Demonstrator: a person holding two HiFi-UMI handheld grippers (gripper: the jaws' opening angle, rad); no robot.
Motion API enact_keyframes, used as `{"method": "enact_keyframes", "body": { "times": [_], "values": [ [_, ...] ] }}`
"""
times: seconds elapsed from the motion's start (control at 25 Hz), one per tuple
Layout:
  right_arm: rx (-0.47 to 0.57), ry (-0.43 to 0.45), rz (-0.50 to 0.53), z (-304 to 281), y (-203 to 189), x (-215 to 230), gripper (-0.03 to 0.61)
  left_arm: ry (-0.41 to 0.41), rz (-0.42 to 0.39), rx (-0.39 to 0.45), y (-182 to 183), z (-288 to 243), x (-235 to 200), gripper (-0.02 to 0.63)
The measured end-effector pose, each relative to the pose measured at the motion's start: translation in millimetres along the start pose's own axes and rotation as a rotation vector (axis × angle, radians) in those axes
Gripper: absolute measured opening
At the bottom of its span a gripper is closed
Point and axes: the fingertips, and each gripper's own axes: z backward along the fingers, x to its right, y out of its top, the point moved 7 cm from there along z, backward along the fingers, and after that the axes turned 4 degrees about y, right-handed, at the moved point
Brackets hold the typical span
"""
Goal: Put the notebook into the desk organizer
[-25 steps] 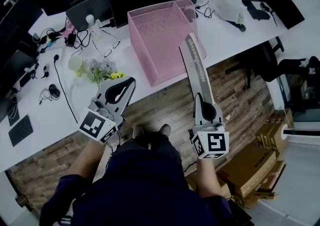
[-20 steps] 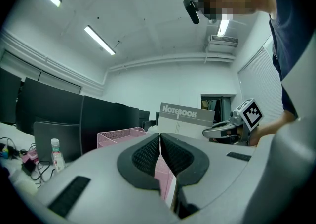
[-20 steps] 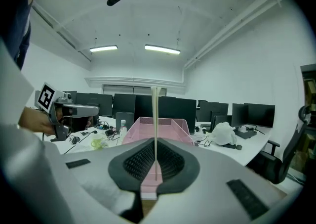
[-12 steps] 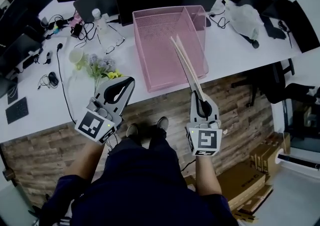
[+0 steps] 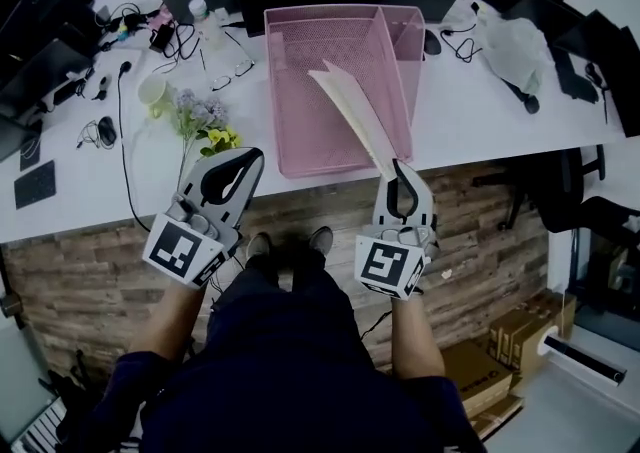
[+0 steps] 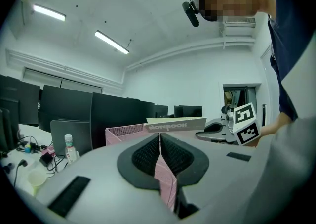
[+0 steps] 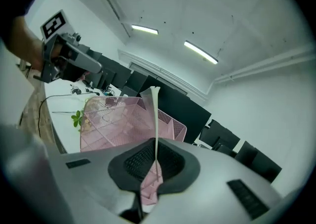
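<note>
we're clamping one "notebook"-labelled notebook (image 6: pixel 168 125) in right gripper (image 5: pixel 399 169) over one desk organizer (image 5: pixel 290 91); left gripper (image 5: pixel 245 159) jaws together.

L gripper (image 6: pixel 159 138) jaws together, empty, pink organizer (image 6: pixel 124 133) beyond, notebook (image 6: pixel 174 125) above its rim, monitors (image 6: pixel 116 114) at back

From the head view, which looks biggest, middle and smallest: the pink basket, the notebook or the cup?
1. pink basket
2. notebook, seen tilted and nearer the camera
3. cup, clearly smallest
</note>
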Motion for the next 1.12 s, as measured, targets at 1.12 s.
{"method": "enact_keyframes", "body": {
  "times": [1.12],
  "values": [
    [-0.128,0.133,0.150,-21.6,-0.2,-73.3,0.148,0.024,0.087,-0.014,-38.2,49.8,-28.4,0.032]
  ]
}}
